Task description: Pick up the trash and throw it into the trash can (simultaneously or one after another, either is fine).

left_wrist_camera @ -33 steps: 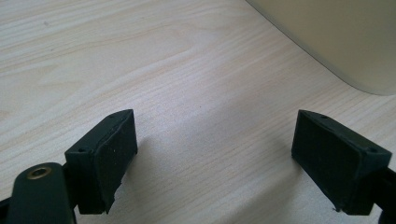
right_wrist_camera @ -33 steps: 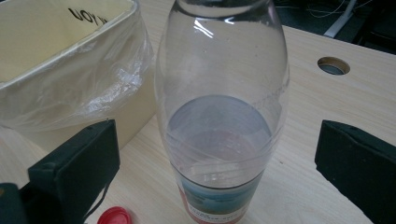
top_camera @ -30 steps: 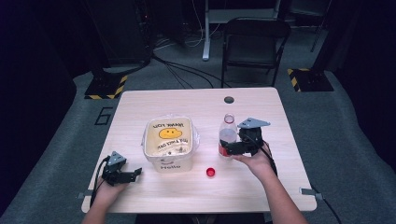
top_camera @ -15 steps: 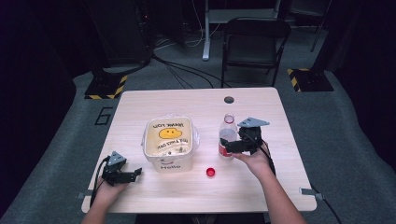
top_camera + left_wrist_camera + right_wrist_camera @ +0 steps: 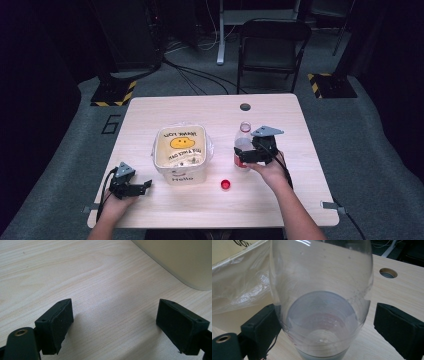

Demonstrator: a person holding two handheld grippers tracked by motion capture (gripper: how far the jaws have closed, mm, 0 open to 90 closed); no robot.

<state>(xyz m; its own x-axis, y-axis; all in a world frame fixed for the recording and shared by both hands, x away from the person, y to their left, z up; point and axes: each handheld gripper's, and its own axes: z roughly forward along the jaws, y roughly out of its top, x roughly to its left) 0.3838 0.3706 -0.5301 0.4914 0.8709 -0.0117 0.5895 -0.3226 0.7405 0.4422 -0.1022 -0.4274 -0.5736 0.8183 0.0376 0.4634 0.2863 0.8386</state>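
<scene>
Right gripper [image 5: 241,156] sits a little right of centre in the high view, its jaws spread to either side of a clear plastic bottle [image 5: 243,145]. In the right gripper view the bottle [image 5: 322,302] stands between the two black pads: the left pad [image 5: 262,327] looks to be touching or just beside its wall, while the right pad [image 5: 397,327] stands apart from it, so the grip is not closed.

Left gripper [image 5: 144,186] rests at the lower left of the high view, jaws apart over bare table [image 5: 100,277], holding nothing.

The bottle stands upright on the table, just right of the lined cream bin [image 5: 181,152], its neck uncapped; a small red cap [image 5: 225,184] lies below it in the frame, near the middle.

Judging by its clear body, the bottle is probably empty or nearly so. It would then be light, thin-walled and easy to tip or crush, and its smooth curved sides could slip in the pads. The best hold is likely low on the straight part of the body, near the red label, squeezed gently.
</scene>
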